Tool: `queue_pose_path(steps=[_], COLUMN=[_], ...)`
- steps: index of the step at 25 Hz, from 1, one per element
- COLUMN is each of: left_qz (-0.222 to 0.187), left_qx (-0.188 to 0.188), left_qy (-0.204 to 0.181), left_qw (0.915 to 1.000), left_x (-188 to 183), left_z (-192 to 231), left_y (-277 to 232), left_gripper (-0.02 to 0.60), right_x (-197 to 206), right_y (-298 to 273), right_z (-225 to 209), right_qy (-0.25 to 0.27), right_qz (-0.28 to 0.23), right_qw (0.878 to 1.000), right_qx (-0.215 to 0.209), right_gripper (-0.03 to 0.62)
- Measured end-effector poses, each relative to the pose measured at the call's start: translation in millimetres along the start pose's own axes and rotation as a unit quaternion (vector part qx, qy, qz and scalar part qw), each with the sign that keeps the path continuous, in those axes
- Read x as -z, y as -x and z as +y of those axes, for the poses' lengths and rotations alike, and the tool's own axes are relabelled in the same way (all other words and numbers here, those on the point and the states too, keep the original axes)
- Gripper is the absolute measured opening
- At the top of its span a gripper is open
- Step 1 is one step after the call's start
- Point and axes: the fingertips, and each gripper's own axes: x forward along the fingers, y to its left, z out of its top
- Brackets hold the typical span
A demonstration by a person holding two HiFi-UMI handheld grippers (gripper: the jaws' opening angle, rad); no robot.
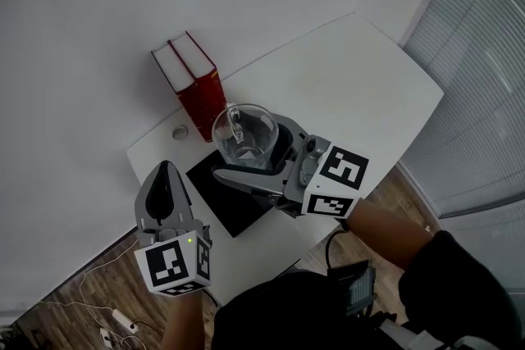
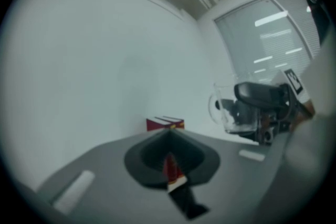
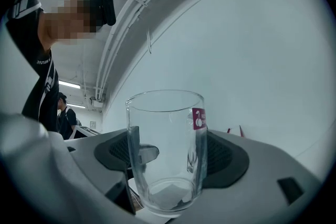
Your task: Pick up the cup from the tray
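My right hand-held gripper point(image 1: 256, 153) is clamped on the glass cup's point(image 1: 244, 135) sides. It holds the cup upright for a secure grip, apparently raised above the black tray point(image 1: 220, 202) by the surface's point(image 1: 353, 78) near edge. My left hand-held gripper point(image 1: 164, 186) hangs aside, jaws together and empty, leaving room.

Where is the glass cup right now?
Middle of the head view: the cup is clamped in the right hand-held gripper, above the tray, just right of the book.

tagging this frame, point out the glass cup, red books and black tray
clear glass cup point(image 1: 244, 137): head view, inside bottom
red upright books point(image 1: 203, 101): head view, front cover
flat black tray point(image 1: 218, 197): head view, bare middle
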Motion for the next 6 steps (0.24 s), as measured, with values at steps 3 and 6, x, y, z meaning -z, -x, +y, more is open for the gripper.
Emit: queue_pose_path(steps=[3,6], left_qz=[-0.004,-0.008], left_qx=[0.0,0.001], left_qy=[-0.001,-0.006], left_qw=[1.0,1.0], left_x=[-2.8,-6.4], left_z=[-0.7,-2.9], left_y=[3.6,7.1], left_gripper=[0.002,0.002], right_x=[-1.1,-1.9], right_y=[1.0,2.0], right_z=[0.8,2.3], right_qy=[0.002,0.007], right_qz=[0.001,0.002], right_qw=[1.0,1.0], right_qx=[0.001,-0.002], right_gripper=[0.399,0.399])
